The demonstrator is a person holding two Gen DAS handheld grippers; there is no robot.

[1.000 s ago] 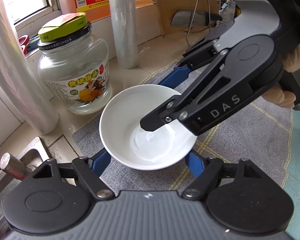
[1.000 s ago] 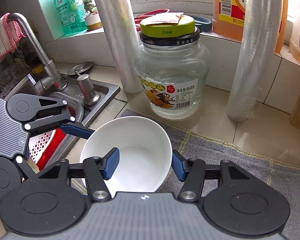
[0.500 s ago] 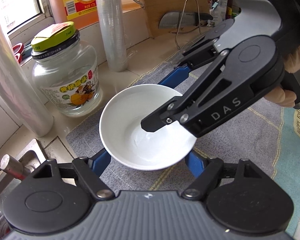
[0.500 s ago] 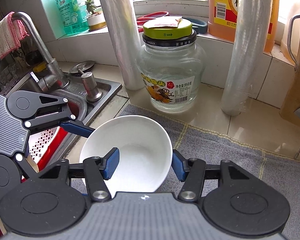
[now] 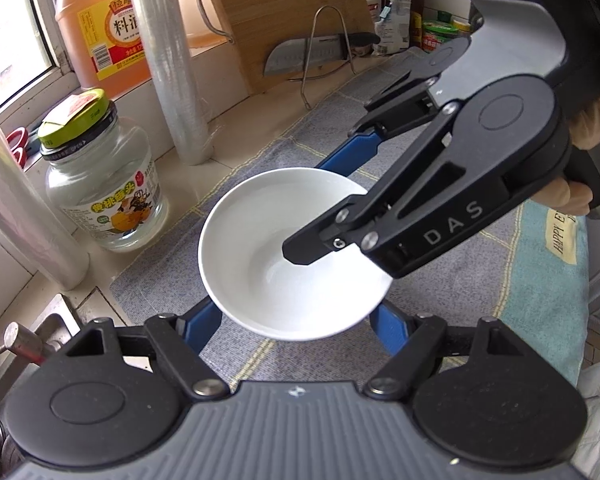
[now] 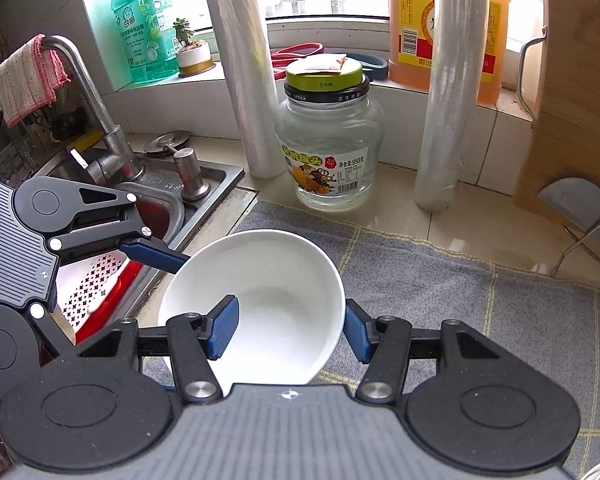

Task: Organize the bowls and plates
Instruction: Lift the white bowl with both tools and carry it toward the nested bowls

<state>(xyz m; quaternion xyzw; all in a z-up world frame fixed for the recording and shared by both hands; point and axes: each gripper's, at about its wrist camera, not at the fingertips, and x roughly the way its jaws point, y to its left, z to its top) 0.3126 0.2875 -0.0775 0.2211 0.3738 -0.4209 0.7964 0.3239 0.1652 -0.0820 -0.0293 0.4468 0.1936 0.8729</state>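
"Bowls first: how many did you count?"

"One. A plain white bowl, over the grey mat, just in front of the jar and close to the sink edge."

"Grippers?"

"Two, and both were on the bowl. The right gripper was clamped on its wall, one blue pad inside and one outside. The left gripper had a finger at each side, and as far as I could see they pressed against the bowl's outer wall."

"Any writing on them?"

"DAS, in grey letters on the right gripper's arm."

"What else stood around?"

"One glass jar with a yellow-green lid. OPEN was printed on the black ring, and the label carried a barcode and the figure 950 among Chinese characters. Two rolls of clear film stood upright, one on either side of the jar. One orange jug sat on the sill, with the large characters 料酒 on its yellow label. One green bottle stood there too, with 白猫 on it, beside one small potted plant."

"And the rest?"

"One wooden board leaned on the wall, with one knife in a wire stand before it. One faucet had one pink-edged cloth draped over it. One pale blue towel lay beside the mat, and its tag read HAPPY E before the edge cut it off."
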